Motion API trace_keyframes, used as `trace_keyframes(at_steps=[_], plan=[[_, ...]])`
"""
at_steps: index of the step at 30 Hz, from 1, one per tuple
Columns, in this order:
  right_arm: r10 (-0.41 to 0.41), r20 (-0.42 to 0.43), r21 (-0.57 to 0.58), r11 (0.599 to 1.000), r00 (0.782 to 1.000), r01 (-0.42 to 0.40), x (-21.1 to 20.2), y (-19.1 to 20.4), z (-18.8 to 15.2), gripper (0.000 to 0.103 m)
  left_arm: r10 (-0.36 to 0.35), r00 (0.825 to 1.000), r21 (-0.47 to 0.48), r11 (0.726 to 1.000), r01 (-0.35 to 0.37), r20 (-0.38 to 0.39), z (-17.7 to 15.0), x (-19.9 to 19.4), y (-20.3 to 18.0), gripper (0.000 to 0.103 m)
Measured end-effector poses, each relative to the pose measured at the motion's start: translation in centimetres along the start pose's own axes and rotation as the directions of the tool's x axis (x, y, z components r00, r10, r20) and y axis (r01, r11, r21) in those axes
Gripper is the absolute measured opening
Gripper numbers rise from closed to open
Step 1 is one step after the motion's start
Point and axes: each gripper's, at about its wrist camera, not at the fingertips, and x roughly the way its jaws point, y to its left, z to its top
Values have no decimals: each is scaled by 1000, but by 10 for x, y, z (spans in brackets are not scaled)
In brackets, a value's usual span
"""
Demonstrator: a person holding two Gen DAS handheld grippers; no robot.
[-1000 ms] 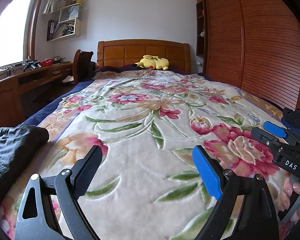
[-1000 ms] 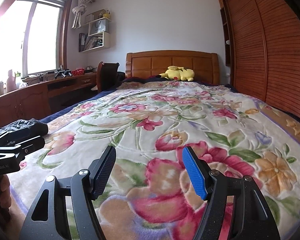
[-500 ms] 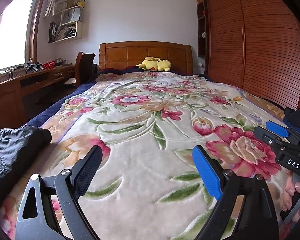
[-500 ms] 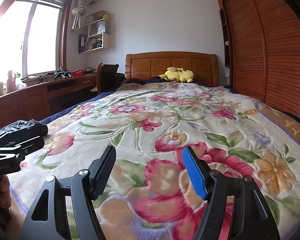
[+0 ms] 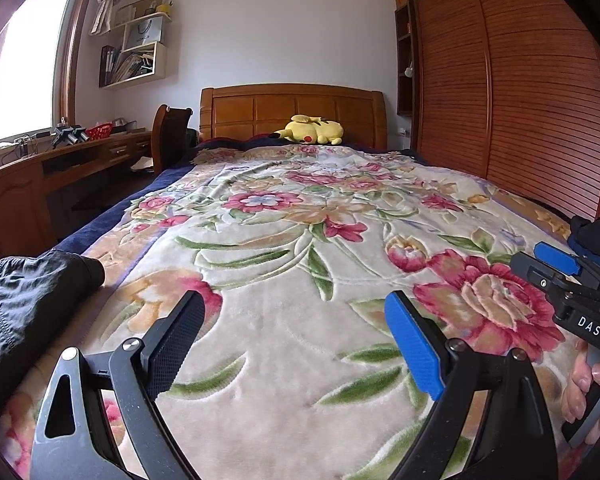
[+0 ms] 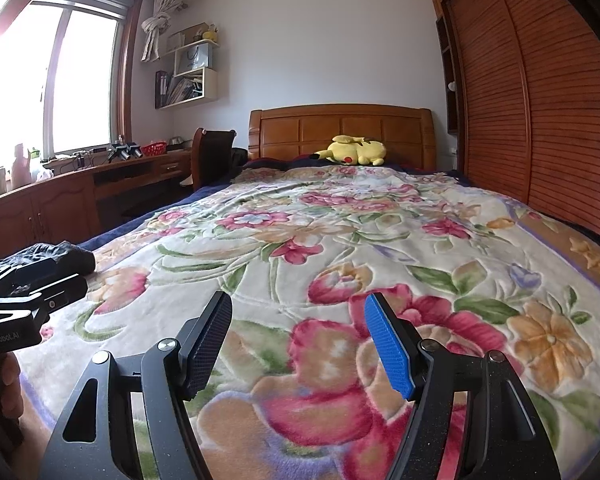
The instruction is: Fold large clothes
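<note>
over the near end of the bed, the left gripper (image 5: 296,332) hangs with its jaws spread wide, one black pad and one blue pad, and nothing between them but the flowered blanket (image 5: 300,248) below. the right gripper (image 6: 298,338) sits beside it, also parted though a little narrower, and it too holds nothing. each tool shows at the edge of the other's view, with a bit of a hand (image 5: 584,380) wrapped around a handle on the right side of the left view. a dark garment (image 5: 24,300) lies crumpled at the near left edge of the blanket, just left of the left gripper and not touched by either tool. another dark piece with blue on it (image 5: 596,236) sits at the near right edge of the bed, partly behind the right tool, and what it is cannot be told. far off, a yellow plush toy (image 6: 354,151) lies against the wooden headboard (image 6: 340,128). a wooden desk (image 6: 80,188) runs under the window (image 6: 48,80) on the left, with a chair (image 6: 212,152) next to the bed, and a slatted wooden wardrobe (image 6: 540,100) fills the right wall.
</note>
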Motion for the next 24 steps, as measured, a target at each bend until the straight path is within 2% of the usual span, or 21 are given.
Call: trace_keyframes(at_steps=[24], plan=[[2, 7, 11, 1000, 1000, -2, 1, -3, 0, 71, 3, 1000, 3, 1000, -3, 3, 0, 0, 1, 92]])
